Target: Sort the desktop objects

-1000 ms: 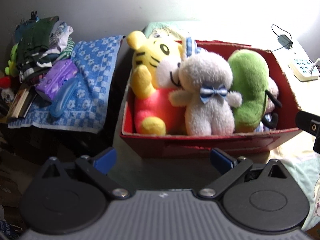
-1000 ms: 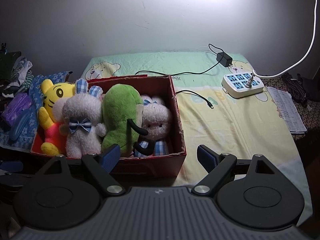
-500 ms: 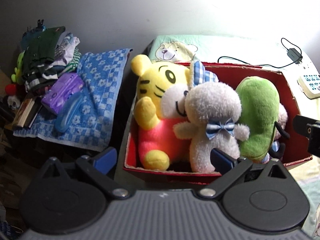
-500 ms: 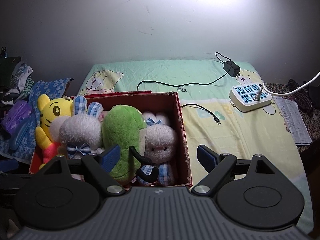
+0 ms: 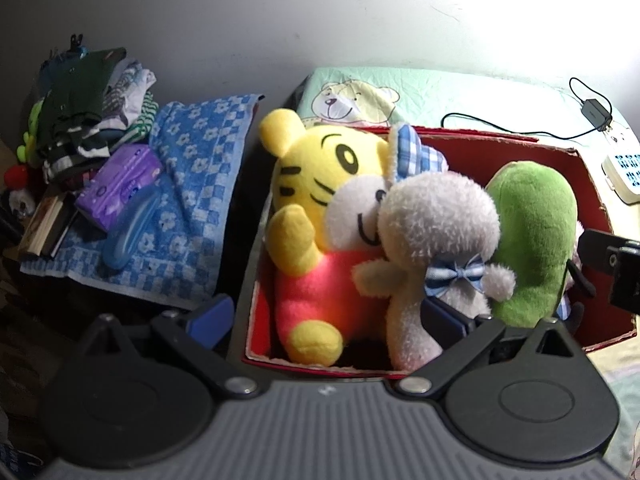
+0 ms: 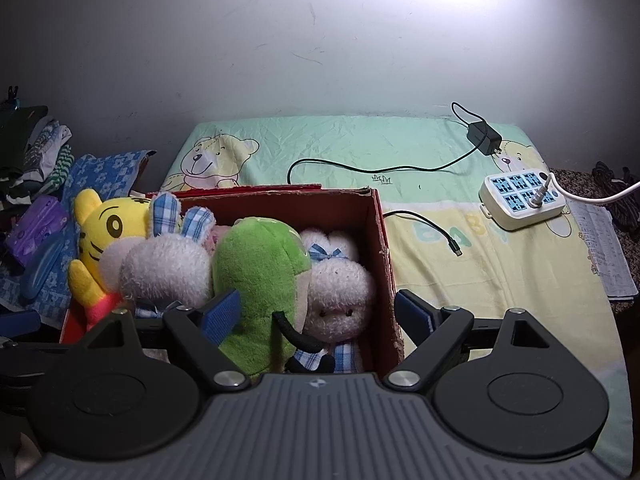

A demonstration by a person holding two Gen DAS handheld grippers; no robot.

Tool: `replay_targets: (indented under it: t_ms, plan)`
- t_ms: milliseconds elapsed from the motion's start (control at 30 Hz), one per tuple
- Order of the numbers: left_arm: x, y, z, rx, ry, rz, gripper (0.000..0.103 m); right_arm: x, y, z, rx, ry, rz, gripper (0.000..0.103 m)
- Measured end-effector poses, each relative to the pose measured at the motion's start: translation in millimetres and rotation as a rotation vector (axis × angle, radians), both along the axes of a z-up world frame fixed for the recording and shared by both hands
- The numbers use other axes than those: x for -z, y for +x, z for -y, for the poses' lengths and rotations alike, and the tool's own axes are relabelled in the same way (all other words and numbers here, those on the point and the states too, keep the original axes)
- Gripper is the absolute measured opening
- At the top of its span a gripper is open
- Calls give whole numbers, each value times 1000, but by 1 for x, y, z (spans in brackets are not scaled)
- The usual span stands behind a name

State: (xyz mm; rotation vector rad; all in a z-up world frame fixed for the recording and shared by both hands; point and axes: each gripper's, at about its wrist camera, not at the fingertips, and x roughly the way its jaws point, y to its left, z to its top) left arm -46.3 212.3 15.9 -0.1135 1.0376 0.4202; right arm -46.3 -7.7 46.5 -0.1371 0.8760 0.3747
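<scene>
A red cardboard box (image 5: 520, 148) (image 6: 380, 240) on the bed holds several plush toys: a yellow tiger (image 5: 320, 184) (image 6: 104, 228), a white bunny with a blue bow (image 5: 436, 232) (image 6: 168, 268), a green plush (image 5: 536, 232) (image 6: 256, 280) and a second white bunny (image 6: 340, 288). My left gripper (image 5: 326, 318) is open and empty over the box's near left corner. My right gripper (image 6: 318, 312) is open and empty, its jaws either side of the green plush and second bunny at the box's right end.
A blue checked towel (image 5: 192, 184) with a purple pack (image 5: 120, 184) and a pile of clothes (image 5: 80, 112) lies to the left. A power strip (image 6: 524, 196), a charger (image 6: 484, 138) and its cable (image 6: 424, 224) lie on the bear-print sheet (image 6: 480, 280) to the right.
Both grippers have moved forward over the box; the toys now appear lower and closer in both views. Both jaws stay open.
</scene>
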Motion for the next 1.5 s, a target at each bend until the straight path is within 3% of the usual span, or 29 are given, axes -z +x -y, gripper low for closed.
replay_targets:
  t_ms: [233,767,1500]
  plan:
    - [9,5,-2,2,-46,-2,101,5,4,0,18,0,-19,86]
    - [6,7,3,12,29,-21,103,10,6,-3,28,-13,-17,86]
    - [7,9,8,58,-1,-37,101,13,5,-7,16,-22,-17,86]
